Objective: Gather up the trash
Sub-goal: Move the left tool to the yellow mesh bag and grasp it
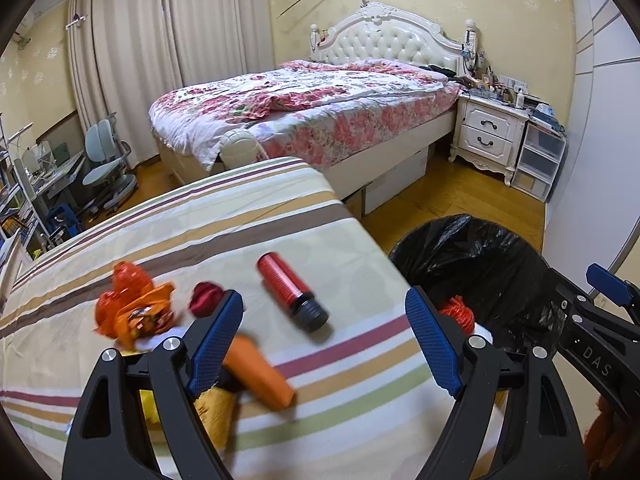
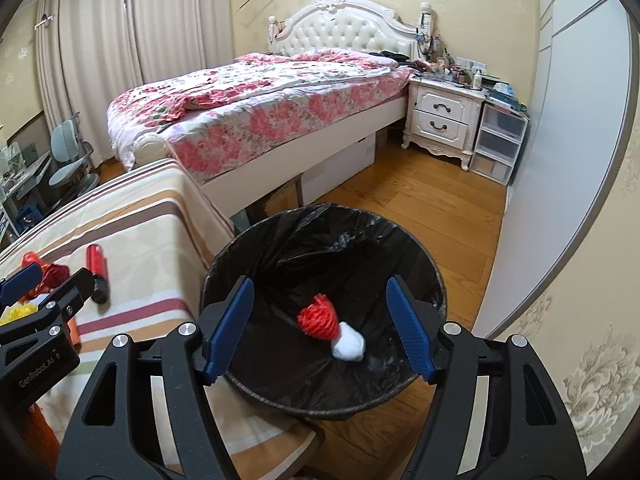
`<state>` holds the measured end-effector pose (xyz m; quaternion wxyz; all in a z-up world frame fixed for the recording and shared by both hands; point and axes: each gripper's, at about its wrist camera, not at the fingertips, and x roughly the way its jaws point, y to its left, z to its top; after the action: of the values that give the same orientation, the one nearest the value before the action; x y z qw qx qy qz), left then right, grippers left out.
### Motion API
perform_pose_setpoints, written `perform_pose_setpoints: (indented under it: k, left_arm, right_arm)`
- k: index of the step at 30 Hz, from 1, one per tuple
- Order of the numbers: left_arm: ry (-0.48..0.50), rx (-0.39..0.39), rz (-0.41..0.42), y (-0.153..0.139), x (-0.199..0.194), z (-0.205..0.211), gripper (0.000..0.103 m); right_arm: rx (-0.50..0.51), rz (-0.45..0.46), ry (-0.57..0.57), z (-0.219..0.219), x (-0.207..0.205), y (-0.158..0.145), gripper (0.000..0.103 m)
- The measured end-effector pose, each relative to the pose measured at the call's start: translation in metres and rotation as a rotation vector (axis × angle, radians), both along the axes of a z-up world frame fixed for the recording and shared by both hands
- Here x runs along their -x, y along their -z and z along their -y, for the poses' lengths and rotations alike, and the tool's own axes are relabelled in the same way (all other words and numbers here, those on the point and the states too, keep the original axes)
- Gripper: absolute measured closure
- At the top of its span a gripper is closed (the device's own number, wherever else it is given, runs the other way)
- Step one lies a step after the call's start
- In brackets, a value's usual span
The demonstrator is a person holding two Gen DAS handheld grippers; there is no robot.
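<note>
The right gripper (image 2: 320,328) is held over the black-lined trash bin (image 2: 420,276), its fingers (image 2: 230,328) spread apart with nothing between them — a red mesh bundle (image 2: 318,318) and a white wad (image 2: 350,345) lie at the bin's bottom. The left gripper (image 1: 324,344) is likewise open and empty above the striped worktop (image 1: 200,224), where a red cylinder (image 1: 290,290), an orange tube (image 1: 260,376) and crumpled orange wrappers (image 1: 132,308) are scattered — all just beside the bin.
</note>
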<state>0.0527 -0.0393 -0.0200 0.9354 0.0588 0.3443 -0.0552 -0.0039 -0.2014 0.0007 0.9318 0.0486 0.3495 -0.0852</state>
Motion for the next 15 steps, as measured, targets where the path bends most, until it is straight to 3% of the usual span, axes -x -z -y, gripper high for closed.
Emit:
perform_pose_setpoints:
  k: [15]
  left_arm:
    - [-0.164, -0.005, 0.009, -0.001, 0.038, -0.075, 0.022]
  right_arm:
    - [-0.007, 0.003, -0.143, -0.063, 0.026, -0.001, 0.035]
